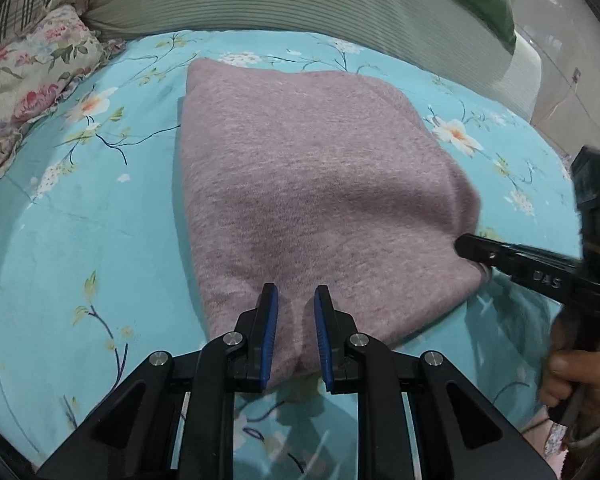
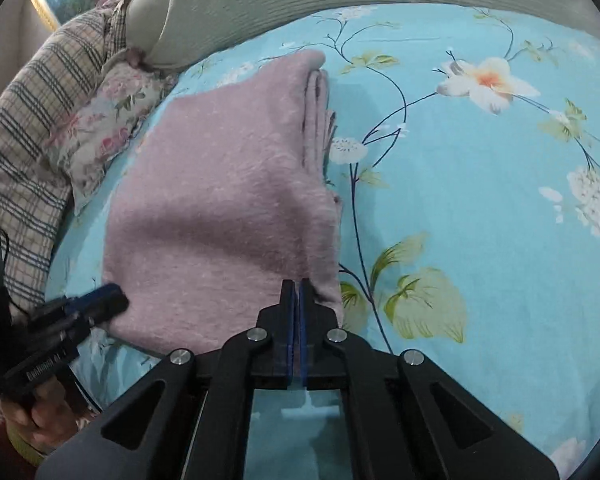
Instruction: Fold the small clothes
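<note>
A mauve knit garment (image 1: 316, 184) lies folded into a thick rectangle on the turquoise floral bedsheet (image 1: 80, 216); it also shows in the right wrist view (image 2: 220, 208), with stacked layers along its right edge. My left gripper (image 1: 296, 300) is open, its blue pads either side of the garment's near edge. My right gripper (image 2: 299, 284) is shut on the garment's near right corner. It shows from the side in the left wrist view (image 1: 466, 248). The left gripper shows at the garment's near left corner in the right wrist view (image 2: 108, 300).
A floral pillow (image 1: 32, 68) and a plaid cloth (image 2: 24, 128) lie at the left. A ribbed pale green cushion (image 1: 300, 0) runs along the back of the bed. The bedsheet (image 2: 480, 200) spreads to the right of the garment.
</note>
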Tool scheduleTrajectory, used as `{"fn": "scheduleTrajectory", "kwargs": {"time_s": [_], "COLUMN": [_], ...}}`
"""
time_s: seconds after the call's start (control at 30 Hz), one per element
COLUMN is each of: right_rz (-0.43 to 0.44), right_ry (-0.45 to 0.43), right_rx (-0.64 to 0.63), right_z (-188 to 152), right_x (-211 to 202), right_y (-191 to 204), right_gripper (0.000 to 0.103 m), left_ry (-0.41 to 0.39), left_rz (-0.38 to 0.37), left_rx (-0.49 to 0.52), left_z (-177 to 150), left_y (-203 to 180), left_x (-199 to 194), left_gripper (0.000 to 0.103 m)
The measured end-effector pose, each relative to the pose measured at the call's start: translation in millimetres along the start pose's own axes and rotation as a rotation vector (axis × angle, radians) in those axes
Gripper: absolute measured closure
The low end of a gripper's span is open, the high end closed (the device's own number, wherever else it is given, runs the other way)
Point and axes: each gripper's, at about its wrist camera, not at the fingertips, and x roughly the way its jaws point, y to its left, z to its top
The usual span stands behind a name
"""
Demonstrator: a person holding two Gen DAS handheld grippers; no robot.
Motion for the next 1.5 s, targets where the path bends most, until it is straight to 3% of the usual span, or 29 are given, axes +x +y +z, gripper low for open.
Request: {"fn": "scheduleTrajectory", "kwargs": {"time_s": [0.47,0.8,0.83,0.9,0.93,1.23,1.33,1.4,1.43,1.5], "right_rz": [-0.016,-0.024,-0.022,-0.023,-0.029,-0.028,-0.026,-0.027,-0.032,-0.041], "right_ry": [-0.033,-0.042,-0.044,-0.05,-0.056,-0.05,-0.038,-0.029,-0.025,-0.021], "right_rx": [0.011,0.016,0.015,0.01,0.003,-0.047,-0.055,-0.059,-0.066,-0.081], "right_z": [-15.2,-29.6,-33.3,-38.9,-41.2,-58.3,-64.1,-68.3,-71.5,-76.7], "right_x": [-23.0,-52.8,-56.2,-61.8,-64.1,-70.0,-72.1,-73.9,-75.0,-76.5], "right_y": [8.8,18.2,19.4,22.1,23.8,39.2,43.0,44.6,46.2,48.2], "right_gripper": [0.098,0.097,0.094,0.076,0.06,0.057,0.056,0.044,0.034,0.026], "left_ry": [-0.026,-0.028,-0.028,-0.029,-0.031,-0.007,0.001,0.007,0.013,0.019], "left_rz": [0.041,0.009,0.013,0.031,0.047,0.086,0.098,0.114,0.128,0.139], "left_rx": [0.002,-0.026,-0.025,-0.029,-0.034,-0.097,-0.111,-0.115,-0.115,-0.112], "left_z": [-19.6,-32.5,-35.2,-41.1,-44.7,-66.2,-69.8,-71.5,-73.1,-75.1], "left_y": [-4.6,2.8,3.0,4.4,6.6,28.2,29.9,30.2,29.9,29.1], "left_x": [-11.9,-30.8,-34.4,-40.3,-43.4,-55.6,-58.2,-59.3,-60.2,-60.7], "left_gripper": [0.084,0.08,0.078,0.057,0.052,0.046,0.037,0.024,0.022,0.022]}}
